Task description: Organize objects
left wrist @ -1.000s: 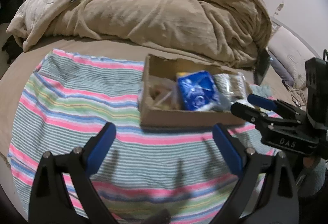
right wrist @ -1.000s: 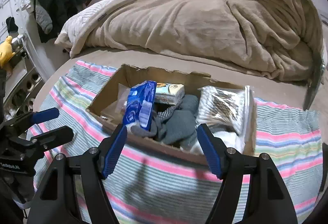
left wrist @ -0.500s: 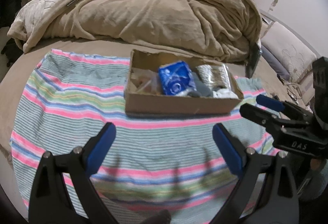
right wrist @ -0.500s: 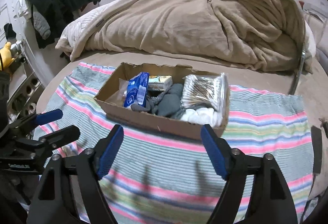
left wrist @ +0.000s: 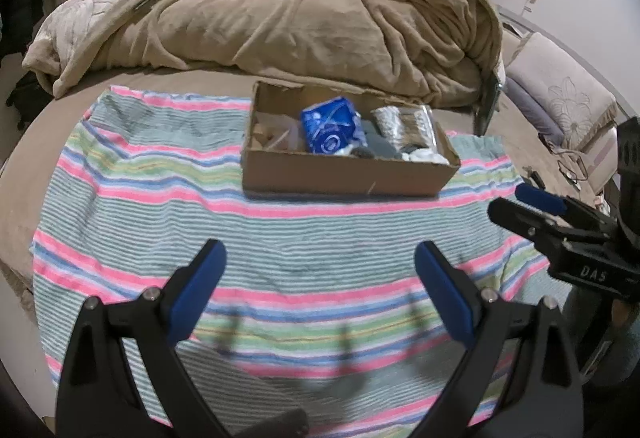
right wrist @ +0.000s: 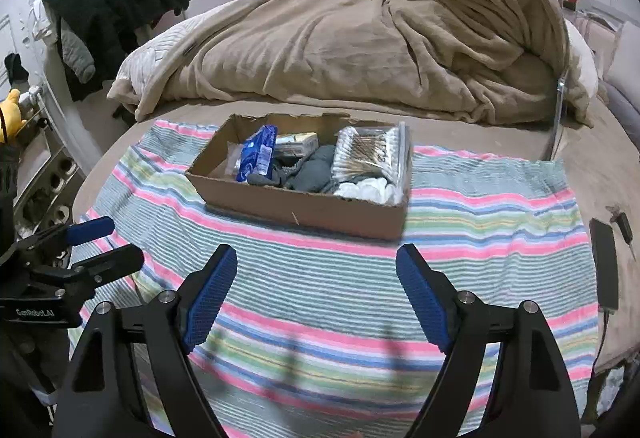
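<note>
A shallow cardboard box (left wrist: 344, 179) (right wrist: 304, 207) sits on a striped towel (left wrist: 168, 205) (right wrist: 480, 222) on the bed. It holds a blue packet (left wrist: 330, 125) (right wrist: 258, 153), grey cloth (right wrist: 316, 169), a clear pack of cotton swabs (left wrist: 406, 125) (right wrist: 366, 151), white cotton pads (right wrist: 370, 191) and a small carton (right wrist: 298, 141). My left gripper (left wrist: 320, 258) is open and empty, well short of the box. My right gripper (right wrist: 316, 262) is open and empty, also short of the box. Each gripper shows at the edge of the other's view.
A rumpled tan blanket (left wrist: 300, 17) (right wrist: 360, 45) lies behind the box. Dark clothes (right wrist: 116, 9) hang at the left. A pillow (left wrist: 560, 97) lies at the right. A dark phone (right wrist: 604, 266) with a cable lies on the bed right of the towel.
Both grippers have drawn back from the box, which now looks smaller and farther away. Both stay open and empty.
</note>
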A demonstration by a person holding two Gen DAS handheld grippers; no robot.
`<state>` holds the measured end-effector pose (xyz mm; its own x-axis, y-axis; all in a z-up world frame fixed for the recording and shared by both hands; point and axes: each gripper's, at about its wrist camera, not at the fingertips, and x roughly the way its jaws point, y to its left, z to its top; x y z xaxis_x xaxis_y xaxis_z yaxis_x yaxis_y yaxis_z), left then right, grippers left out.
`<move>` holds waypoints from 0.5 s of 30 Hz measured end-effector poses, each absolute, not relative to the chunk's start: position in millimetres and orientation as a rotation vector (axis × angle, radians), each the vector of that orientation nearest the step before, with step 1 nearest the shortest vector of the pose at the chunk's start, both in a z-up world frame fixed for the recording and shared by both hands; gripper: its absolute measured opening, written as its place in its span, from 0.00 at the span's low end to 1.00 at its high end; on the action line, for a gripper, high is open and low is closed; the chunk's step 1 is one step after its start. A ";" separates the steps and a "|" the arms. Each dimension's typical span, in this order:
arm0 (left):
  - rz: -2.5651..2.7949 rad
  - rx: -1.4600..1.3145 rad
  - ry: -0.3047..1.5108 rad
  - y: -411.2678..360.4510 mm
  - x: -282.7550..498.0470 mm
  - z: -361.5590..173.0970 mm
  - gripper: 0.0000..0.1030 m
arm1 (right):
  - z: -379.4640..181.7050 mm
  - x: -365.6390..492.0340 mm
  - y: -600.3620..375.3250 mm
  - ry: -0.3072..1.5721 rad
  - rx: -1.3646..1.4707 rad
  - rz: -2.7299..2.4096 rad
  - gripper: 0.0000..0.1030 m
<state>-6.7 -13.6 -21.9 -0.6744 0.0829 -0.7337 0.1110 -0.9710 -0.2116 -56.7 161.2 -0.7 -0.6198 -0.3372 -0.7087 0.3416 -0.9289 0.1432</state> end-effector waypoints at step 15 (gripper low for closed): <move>-2.822 1.244 0.340 -12.9 0.6 -17.2 0.95 | -0.9 -51.6 163.2 -0.011 1.093 -2.527 0.82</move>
